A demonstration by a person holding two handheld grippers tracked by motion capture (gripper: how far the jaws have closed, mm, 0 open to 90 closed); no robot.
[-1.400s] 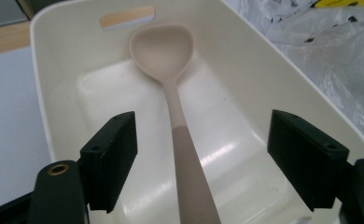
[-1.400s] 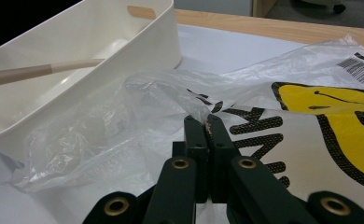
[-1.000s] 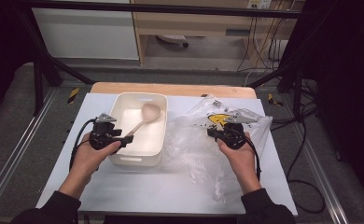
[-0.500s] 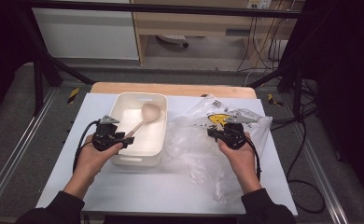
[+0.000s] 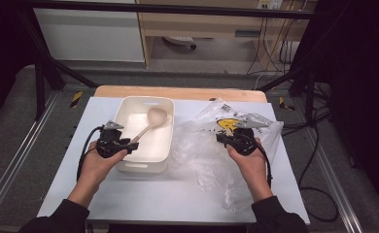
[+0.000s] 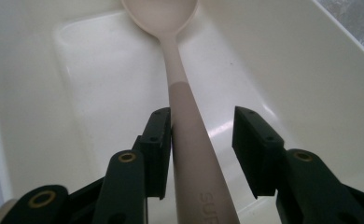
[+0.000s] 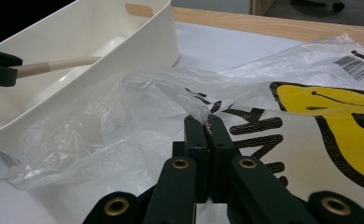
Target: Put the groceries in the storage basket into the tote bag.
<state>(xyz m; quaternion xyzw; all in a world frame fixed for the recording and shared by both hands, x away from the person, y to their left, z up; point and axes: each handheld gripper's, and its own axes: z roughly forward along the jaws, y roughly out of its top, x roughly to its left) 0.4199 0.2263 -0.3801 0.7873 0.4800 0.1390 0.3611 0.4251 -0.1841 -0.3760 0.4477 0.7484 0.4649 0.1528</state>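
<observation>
— Spoon lies in the white tub, bowl end far, handle running back between the jaws of the left gripper.

— Gripped?

— Not quite: the jaws have just been closing, one pad touches the handle, the other stands clear of it.

— And the right gripper?

— Clenched tight on a fold of the clear plastic bag, just beside the tub on the table.

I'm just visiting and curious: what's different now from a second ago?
Little moved. The left gripper has just been closing its jaws around the spoon handle; one pad touches it, the other stands apart. The right gripper stays shut on the plastic bag, and the white bin hasn't shifted.
</observation>
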